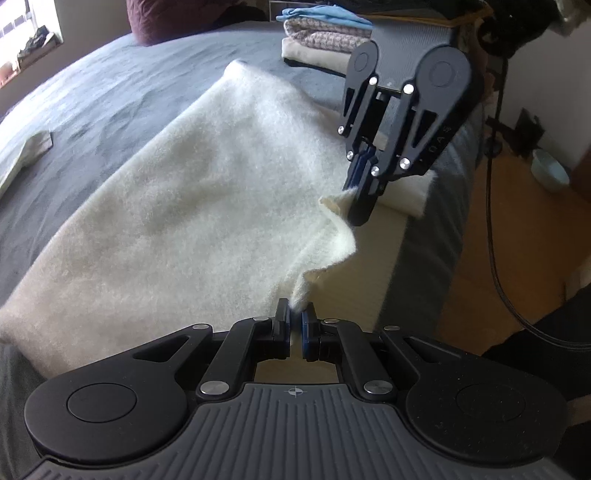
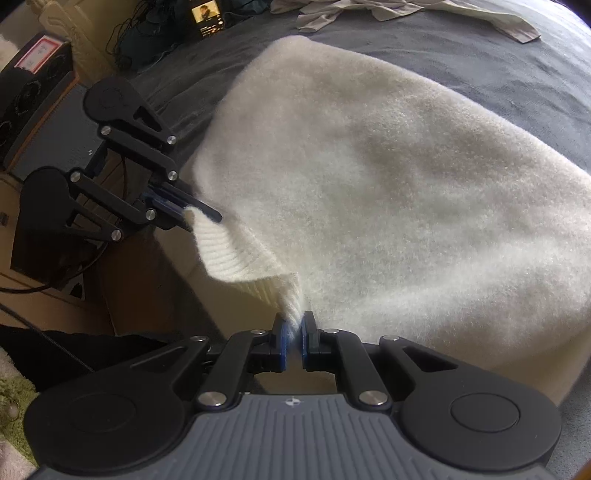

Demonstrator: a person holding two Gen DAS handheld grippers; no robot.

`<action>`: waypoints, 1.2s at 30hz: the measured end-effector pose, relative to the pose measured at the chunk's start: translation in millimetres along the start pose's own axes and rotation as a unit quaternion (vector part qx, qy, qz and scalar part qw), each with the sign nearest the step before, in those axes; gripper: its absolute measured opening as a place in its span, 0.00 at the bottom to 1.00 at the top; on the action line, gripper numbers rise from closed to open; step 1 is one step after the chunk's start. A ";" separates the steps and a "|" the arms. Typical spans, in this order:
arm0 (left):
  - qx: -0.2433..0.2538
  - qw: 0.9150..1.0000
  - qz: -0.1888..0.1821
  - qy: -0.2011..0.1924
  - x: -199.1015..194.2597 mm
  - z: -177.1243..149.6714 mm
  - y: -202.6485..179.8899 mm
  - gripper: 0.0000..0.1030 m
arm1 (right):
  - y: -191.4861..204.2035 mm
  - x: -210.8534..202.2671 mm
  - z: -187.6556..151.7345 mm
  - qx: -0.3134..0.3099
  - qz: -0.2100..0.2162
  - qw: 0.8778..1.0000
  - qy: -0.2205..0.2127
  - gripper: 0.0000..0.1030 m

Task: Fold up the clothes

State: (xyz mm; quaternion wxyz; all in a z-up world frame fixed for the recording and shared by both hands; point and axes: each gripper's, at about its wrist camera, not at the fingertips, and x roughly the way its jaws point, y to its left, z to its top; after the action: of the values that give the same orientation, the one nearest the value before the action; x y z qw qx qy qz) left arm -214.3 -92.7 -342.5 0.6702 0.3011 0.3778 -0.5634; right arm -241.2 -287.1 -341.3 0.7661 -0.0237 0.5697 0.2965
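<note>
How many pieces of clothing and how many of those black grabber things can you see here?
Fluffy white sweater being held: 1
Folded clothes in the stack: 3 (blue, checked, cream)
Loose pale garments lying on the bed: 1 in each view, maybe more
Grippers: 2, left gripper and right gripper
Total: at least 7

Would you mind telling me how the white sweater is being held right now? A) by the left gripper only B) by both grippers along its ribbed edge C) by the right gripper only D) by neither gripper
B: the left gripper and the right gripper are each shut on the ribbed edge of the white sweater, which sags between them.
</note>
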 end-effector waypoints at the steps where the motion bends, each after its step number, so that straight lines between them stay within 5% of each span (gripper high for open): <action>1: 0.002 1.000 0.000 0.002 1.1 0.2 0.8 0.03 | 0.7 0.8 0.1 -0.006 0.000 1.000 0.002 0.08; 21: 0.084 0.996 0.001 0.027 30.0 -5.7 -8.6 0.10 | 1.0 22.7 3.9 -0.069 -0.025 0.997 0.019 0.12; 27: 0.016 0.999 -0.010 0.042 4.3 5.1 4.2 0.15 | 16.7 20.5 -2.8 -0.128 -0.054 0.990 0.006 0.22; 31: -0.073 0.997 -0.011 0.013 -18.2 23.8 32.6 0.18 | 22.3 17.5 -6.9 -0.147 -0.069 0.987 -0.002 0.25; 34: -0.138 0.990 -0.001 -0.006 -8.6 35.2 48.3 0.20 | 28.3 15.3 -13.7 -0.159 -0.081 0.984 -0.008 0.32; 36: -0.139 0.990 -0.001 0.004 10.7 33.7 44.4 0.21 | 32.8 13.9 -18.8 -0.172 -0.092 0.981 -0.010 0.35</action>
State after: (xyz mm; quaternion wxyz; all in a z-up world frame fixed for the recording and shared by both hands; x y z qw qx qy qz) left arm -164.2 -118.1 -334.6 0.7033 0.2067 0.4555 -0.5052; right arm -270.7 -261.2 -350.3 0.7803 -0.2049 0.4979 0.3182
